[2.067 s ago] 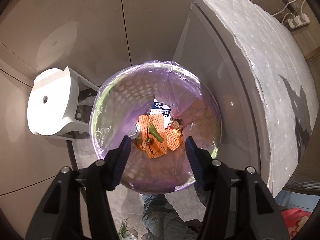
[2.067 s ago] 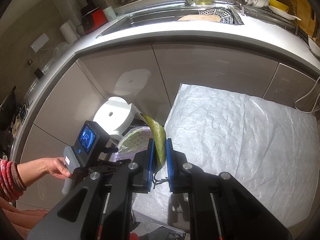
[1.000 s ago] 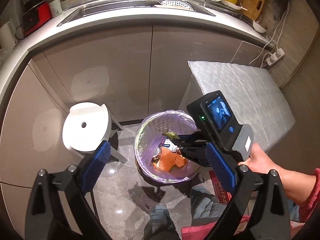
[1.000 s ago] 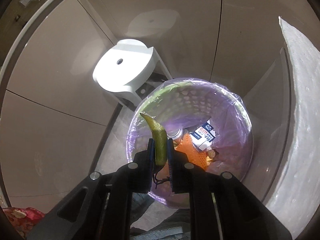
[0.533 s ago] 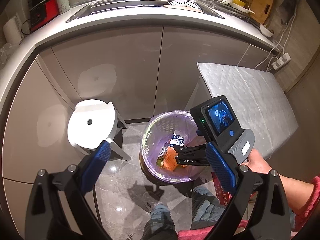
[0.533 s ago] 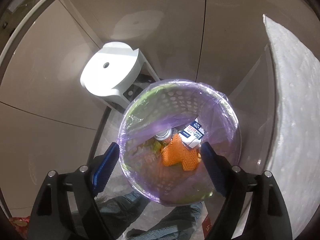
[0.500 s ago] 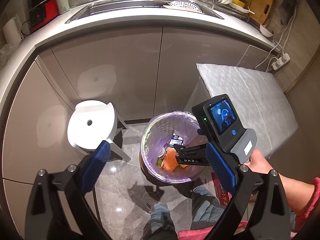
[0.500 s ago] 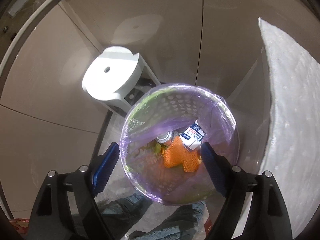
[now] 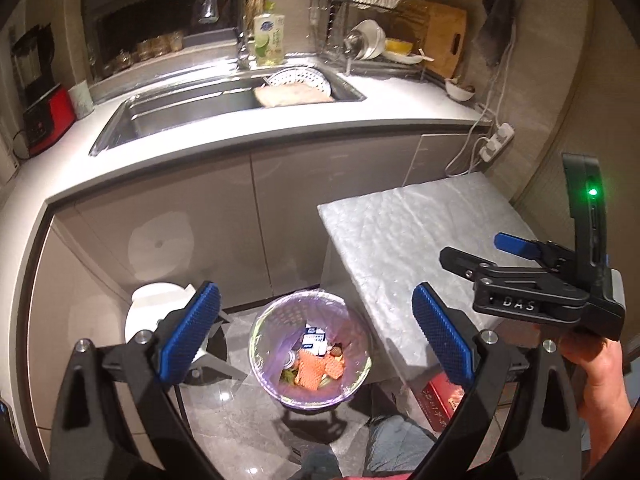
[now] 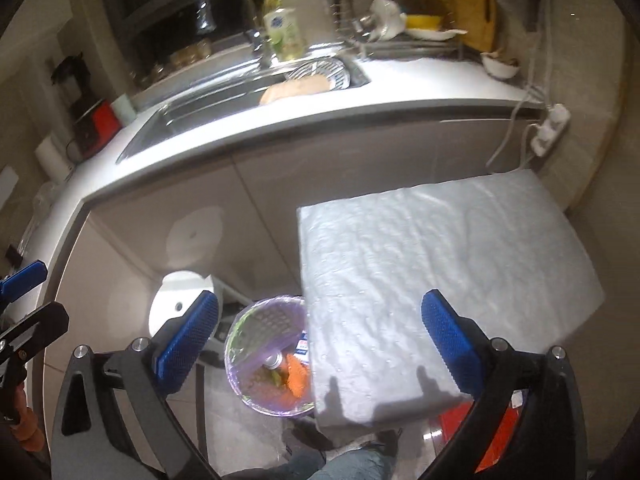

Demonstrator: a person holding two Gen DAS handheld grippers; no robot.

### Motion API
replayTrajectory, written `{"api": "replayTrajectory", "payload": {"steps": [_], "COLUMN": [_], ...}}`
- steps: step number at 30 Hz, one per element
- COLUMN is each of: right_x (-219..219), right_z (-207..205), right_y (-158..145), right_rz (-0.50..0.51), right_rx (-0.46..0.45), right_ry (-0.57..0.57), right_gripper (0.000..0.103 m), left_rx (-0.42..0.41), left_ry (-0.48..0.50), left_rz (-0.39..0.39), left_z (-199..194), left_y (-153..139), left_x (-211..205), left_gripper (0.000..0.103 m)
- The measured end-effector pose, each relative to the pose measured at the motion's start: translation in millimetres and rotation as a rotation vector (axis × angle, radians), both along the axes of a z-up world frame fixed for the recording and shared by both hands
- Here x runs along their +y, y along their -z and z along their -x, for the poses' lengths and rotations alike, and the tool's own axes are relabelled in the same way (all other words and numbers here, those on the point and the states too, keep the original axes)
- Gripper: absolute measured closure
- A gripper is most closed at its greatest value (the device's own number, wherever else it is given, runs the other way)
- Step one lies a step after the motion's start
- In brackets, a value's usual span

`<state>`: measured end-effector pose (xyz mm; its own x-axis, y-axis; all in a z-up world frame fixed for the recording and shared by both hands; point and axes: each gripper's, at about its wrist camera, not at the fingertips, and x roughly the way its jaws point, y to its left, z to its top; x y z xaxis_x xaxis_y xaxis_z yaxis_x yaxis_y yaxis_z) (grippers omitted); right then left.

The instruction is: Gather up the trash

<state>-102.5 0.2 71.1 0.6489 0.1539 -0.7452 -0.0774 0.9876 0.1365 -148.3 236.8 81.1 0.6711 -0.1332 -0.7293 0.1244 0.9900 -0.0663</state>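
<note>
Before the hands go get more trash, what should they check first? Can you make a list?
1. Right tool has nothing in it: ok, its jaws have just been opening and nothing is between them.
2. Left tool has nothing in it: ok, open wide.
3. Purple-lined bin is upright on the floor: ok.
4. Trash is inside the bin: ok, orange netting and a small carton lie at the bottom.
5. More trash on the padded table: cannot tell, none shows on the part in view.

Bin (image 10: 256,344) half behind the padded table (image 10: 440,264) (right view); countertop dishes (image 10: 392,12) smeared
</note>
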Motion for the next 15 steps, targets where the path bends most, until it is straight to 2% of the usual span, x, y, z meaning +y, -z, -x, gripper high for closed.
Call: {"api": "replayTrajectory", "payload": {"steps": [6,11,15], "right_x": [-46,-74,-93], "right_z": [46,85,110], "right_y": [-47,-74,-93], "right_rz": [0.032,0.021,0.042], "right_rx": [-0.070,-0.106,-0.148], "right_ry": [0.122,0.164,0.197], "right_gripper": [0.002,0.002,0.002], "left_rx": [-0.071,-0.057,-0.068], "left_ry": [0.080,0.127,0.124], "left_rz": [0.011,0.010,-0.009], "left_z": [5,12,22], "left_y": [-43,-63,-74], "left_x": [-50,-88,-116], "left_gripper": [0.008,0.008,0.008]}}
